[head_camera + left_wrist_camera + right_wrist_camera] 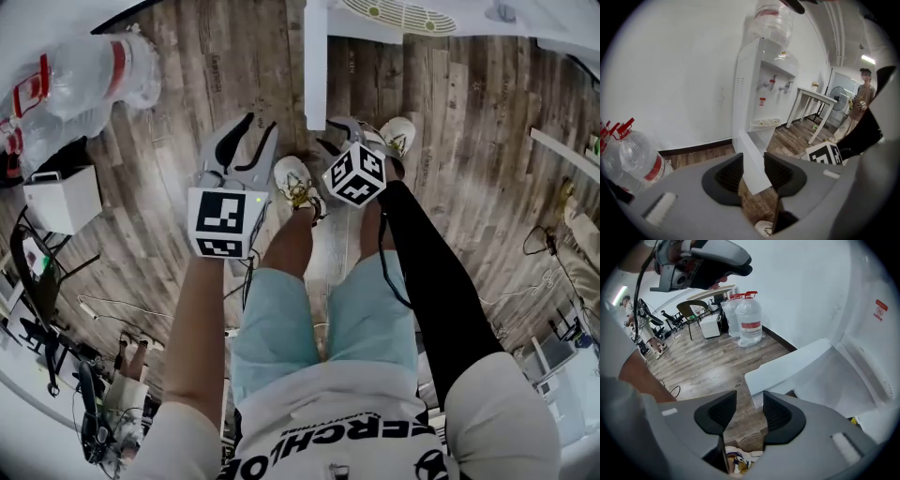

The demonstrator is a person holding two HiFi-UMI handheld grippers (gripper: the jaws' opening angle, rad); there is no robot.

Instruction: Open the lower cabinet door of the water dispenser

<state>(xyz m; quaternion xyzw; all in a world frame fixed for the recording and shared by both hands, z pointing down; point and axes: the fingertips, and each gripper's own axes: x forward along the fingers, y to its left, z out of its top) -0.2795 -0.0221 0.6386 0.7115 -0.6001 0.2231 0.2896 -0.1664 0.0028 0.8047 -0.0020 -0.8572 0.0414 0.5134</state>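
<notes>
The white water dispenser [761,89] stands against the wall with a bottle [774,18] on top. Its lower cabinet door [316,66] is swung out wide over the wood floor, showing the bare white cabinet inside [843,385]. In the head view my left gripper [251,136] hangs open to the left of the door's free end, apart from it. My right gripper [339,133] is open just right of that end. The door [751,161] shows beyond the left gripper [751,172], not touched. The door edge [787,366] lies past my right gripper [750,405].
Large water bottles [84,75] lie and stand by the wall at the left, near a small white box [61,197]. Cables [103,309] trail on the floor. A white table [813,101], a fan [839,102] and a person [860,105] are beyond the dispenser. My own shoes [295,180] stand below the grippers.
</notes>
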